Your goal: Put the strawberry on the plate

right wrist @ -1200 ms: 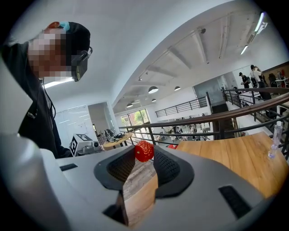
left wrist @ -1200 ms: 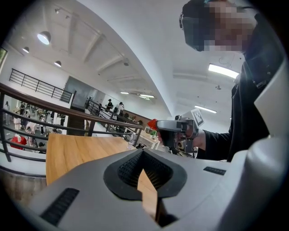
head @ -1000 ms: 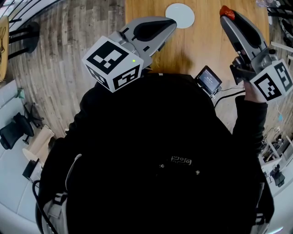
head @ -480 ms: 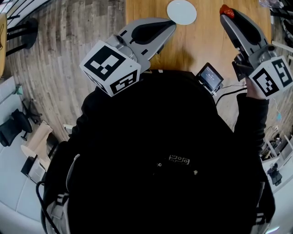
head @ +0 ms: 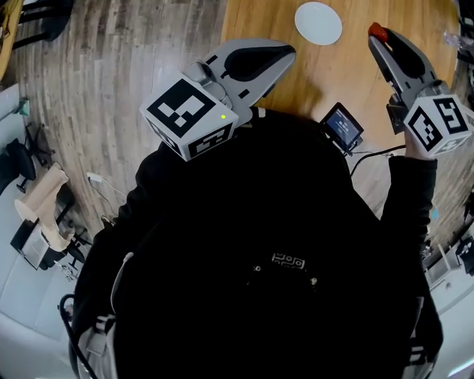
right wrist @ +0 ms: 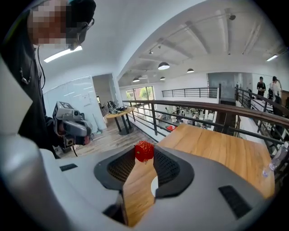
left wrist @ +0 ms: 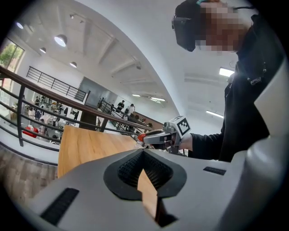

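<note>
A white plate [head: 318, 23] lies on the wooden table [head: 326, 74] at the top of the head view. To its right, above the table, my right gripper [head: 378, 35] is shut on a red strawberry [head: 377, 31] at its tips. In the right gripper view the strawberry [right wrist: 144, 151] sits pinched between the two pads, and a sliver of the plate [right wrist: 154, 185] shows below, behind the right jaw. My left gripper [head: 286, 51] hangs left of the plate over the table's edge; its tips [left wrist: 143, 151] meet with nothing between them.
A small screen device [head: 342, 127] with a cable sits at the person's chest. A clear bottle [right wrist: 277, 160] stands on the table's right side. A dark railing [right wrist: 194, 113] runs past the table's far end. A chair [head: 18, 159] and boxes stand on the floor at left.
The head view has swung, so the table and plate sit further right in the picture. The right gripper, still holding the strawberry, stands slightly nearer the plate. The left gripper stays shut.
</note>
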Available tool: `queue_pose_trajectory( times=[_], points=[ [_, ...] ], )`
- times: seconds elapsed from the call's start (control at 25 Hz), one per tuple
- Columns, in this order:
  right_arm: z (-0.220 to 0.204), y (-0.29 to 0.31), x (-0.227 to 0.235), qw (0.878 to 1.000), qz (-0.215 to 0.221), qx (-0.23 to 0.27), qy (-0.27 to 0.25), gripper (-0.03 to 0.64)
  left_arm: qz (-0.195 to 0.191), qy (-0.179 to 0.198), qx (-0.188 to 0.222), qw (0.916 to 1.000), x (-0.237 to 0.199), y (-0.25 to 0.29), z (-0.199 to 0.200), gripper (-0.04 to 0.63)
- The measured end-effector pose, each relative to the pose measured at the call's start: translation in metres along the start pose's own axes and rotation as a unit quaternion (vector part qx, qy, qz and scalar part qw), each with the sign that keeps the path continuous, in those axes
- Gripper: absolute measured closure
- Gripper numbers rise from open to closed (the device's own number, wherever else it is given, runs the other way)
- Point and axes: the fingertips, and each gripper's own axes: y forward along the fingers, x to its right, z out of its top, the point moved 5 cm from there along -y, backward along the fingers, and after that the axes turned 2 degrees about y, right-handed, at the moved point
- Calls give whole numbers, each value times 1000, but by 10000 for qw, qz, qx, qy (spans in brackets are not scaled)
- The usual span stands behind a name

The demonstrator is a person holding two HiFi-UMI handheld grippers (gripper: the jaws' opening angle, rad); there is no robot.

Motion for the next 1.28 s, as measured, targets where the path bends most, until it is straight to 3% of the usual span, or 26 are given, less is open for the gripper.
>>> queue_pose_trajectory(
  times=[0.44,0.76,1.28],
  points=[
    [-17,25,12,9979,199,-587,-197,480,769,18,-99,9970,30,-44,-1,597],
    [-29,48,14,9948,222,-958,-269,480,1093,-68,-25,9940,44,-74,5,597],
    [-117,99,58,9778,162,-2085,-102,480,1529,-111,-49,9882,66,-93,-7,597]
  ],
)
